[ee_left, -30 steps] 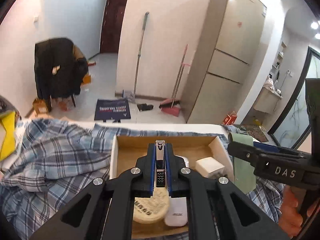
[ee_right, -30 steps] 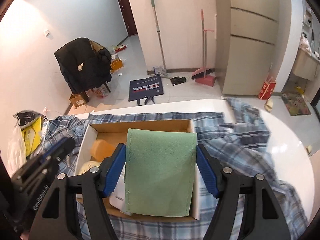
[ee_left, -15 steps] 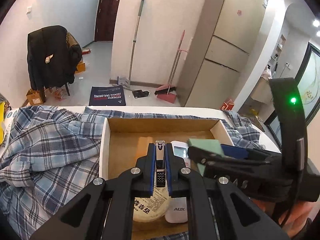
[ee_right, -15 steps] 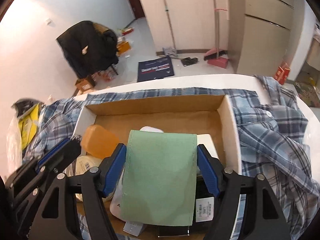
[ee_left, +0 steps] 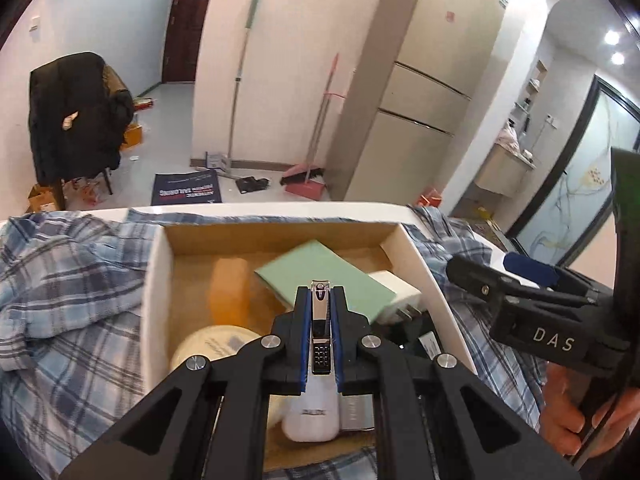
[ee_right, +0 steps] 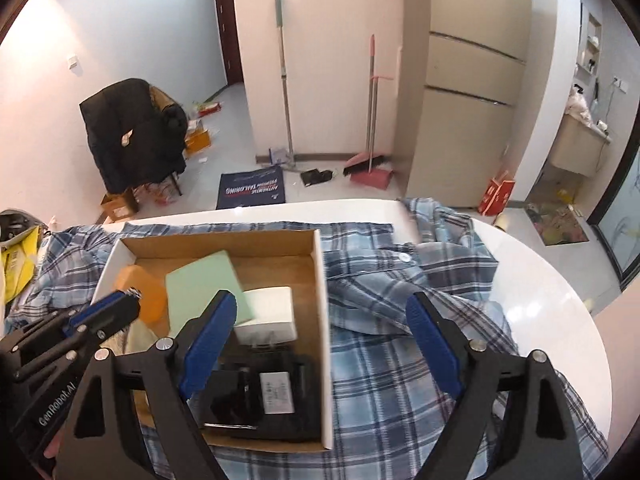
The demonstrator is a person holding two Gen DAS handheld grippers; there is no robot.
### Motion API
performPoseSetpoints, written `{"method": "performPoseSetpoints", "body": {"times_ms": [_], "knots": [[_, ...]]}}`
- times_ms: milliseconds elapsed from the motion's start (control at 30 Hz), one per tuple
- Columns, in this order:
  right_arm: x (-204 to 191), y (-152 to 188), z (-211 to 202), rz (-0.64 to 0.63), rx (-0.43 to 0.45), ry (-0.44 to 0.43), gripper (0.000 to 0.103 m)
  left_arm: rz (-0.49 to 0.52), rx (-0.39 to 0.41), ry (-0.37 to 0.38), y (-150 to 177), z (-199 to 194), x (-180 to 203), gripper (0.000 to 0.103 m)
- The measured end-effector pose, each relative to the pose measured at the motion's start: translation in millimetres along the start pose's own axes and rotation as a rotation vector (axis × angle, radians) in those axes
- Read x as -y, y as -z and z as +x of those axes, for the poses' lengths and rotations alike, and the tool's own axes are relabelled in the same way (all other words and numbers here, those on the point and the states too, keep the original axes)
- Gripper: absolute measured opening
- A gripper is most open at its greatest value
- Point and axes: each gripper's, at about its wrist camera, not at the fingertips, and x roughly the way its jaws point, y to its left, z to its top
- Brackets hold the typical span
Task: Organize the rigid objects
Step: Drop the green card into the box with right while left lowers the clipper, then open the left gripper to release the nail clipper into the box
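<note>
An open cardboard box lies on a plaid shirt. My left gripper hangs over the box's near half, shut on a silver nail clipper that stands upright between the blue pads. In the right wrist view the left gripper reaches in from the box's left side. A green pad lies tilted inside the box, free of any gripper. My right gripper is opening, its jaws wide with nothing between them, above the box's right wall.
The box also holds an orange block, a white plug adapter, a round cream tin, a white remote and a black labelled item. The blue plaid shirt covers the white round table.
The right gripper has let go of the green pad, which now lies in the box, and has drawn back to the right with wide jaws. The left gripper sank lower over the box.
</note>
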Motion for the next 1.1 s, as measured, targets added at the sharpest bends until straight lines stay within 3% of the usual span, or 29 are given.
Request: {"method": "performPoseSetpoints", "body": {"times_ms": [133,233,400,733,900,1100], "knots": [[-2,4,12,0.002,-0.073,-0.092,0.086,0.016,-0.036,-0.019,6,14,6,0.010],[-6,11,17,0.025,-0.076,-0.123,0.086,0.067,-0.034,-0.060,9,20,11,0.010],[-9,15,24,0.016,-0.078,-0.102,0.086,0.055,-0.071,-0.056,15,33,8,0.010],[7,11,21,0.059,-0.047,-0.065,0.086,0.061,-0.040,-0.058,16,29,6,0.010],[3,7,9,0.034,-0.004,-0.043,0.086,0.080,0.047,-0.112,7,5,9,0.010],[6,6,-39,-0.006,0.107,-0.048,0.086,0.028,0.213,-0.075,-7,-55,15,0.012]]}}
